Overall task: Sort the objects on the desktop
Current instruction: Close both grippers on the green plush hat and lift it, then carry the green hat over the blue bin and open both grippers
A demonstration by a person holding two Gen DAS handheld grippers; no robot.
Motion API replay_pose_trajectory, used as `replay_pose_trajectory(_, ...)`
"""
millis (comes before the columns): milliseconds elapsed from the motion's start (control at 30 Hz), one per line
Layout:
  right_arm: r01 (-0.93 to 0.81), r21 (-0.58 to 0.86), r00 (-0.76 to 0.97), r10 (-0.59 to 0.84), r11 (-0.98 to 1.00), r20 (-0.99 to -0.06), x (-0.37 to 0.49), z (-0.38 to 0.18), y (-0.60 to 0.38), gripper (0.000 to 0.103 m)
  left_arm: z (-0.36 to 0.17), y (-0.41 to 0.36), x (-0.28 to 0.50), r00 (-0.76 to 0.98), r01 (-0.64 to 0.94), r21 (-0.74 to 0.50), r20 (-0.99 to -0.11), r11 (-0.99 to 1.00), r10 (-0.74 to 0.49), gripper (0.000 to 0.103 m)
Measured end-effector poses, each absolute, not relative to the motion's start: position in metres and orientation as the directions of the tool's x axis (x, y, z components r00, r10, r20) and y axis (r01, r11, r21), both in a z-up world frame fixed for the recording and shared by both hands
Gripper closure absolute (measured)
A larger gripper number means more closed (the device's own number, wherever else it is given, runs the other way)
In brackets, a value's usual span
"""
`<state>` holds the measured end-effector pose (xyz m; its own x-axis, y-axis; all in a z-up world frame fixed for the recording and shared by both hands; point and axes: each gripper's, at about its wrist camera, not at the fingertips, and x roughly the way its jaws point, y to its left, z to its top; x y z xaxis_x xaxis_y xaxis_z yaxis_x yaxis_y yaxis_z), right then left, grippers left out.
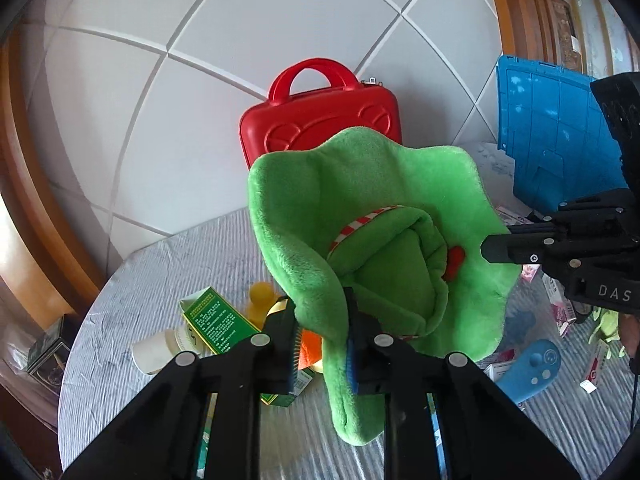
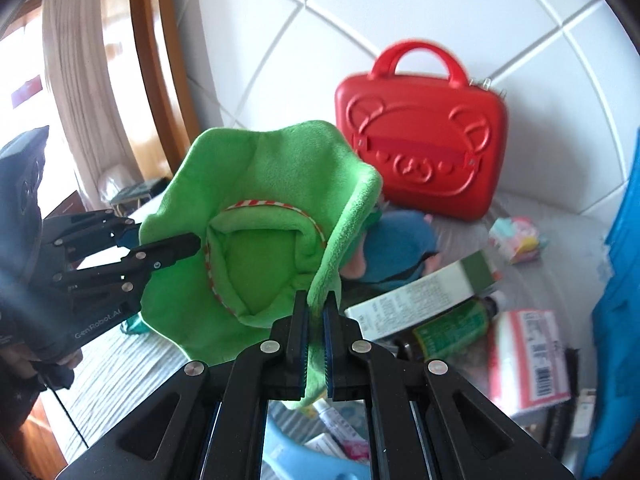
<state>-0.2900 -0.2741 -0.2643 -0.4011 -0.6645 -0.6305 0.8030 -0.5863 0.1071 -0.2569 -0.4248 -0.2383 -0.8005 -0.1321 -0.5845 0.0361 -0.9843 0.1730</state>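
A green plush hat (image 1: 360, 200) with a red-and-white striped band is held up above the table between both grippers. My left gripper (image 1: 322, 332) is shut on one edge of its brim. My right gripper (image 2: 316, 320) is shut on the opposite edge of the hat (image 2: 260, 184). The right gripper shows in the left wrist view (image 1: 496, 248) at the far side of the brim. The left gripper shows in the right wrist view (image 2: 176, 246) at the left. The hat's crown opening faces both cameras.
A red bear-embossed case (image 1: 320, 116) (image 2: 420, 140) stands against the tiled wall. A blue crate (image 1: 560, 128) stands at the right. On the striped cloth lie a green box (image 1: 216, 320), a white bottle (image 1: 160, 350), a blue toy (image 1: 528, 368), a blue plush (image 2: 396, 248) and cartons (image 2: 528, 360).
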Motion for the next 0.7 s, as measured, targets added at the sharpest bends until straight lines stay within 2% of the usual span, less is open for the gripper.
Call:
replay_pose_trajectory(367,0.75,0.043,-0.548,-0.656,-0.66,-0.518,-0.241,-0.166,-0.214,0.097,-0.152,-0.391,-0.226,-0.882,-0.047,0.203,-0.467,-0.978,-0.055,0.086)
replay_pose_trajectory(700,0.557,-0.034,-0.769,-0.5,-0.83,-0.399,-0.182,-0.073,-0.123,0.097,-0.066,-0.311,-0.209,-0.932,-0.237,0.218,-0.327,-0.947,0.158,0.086)
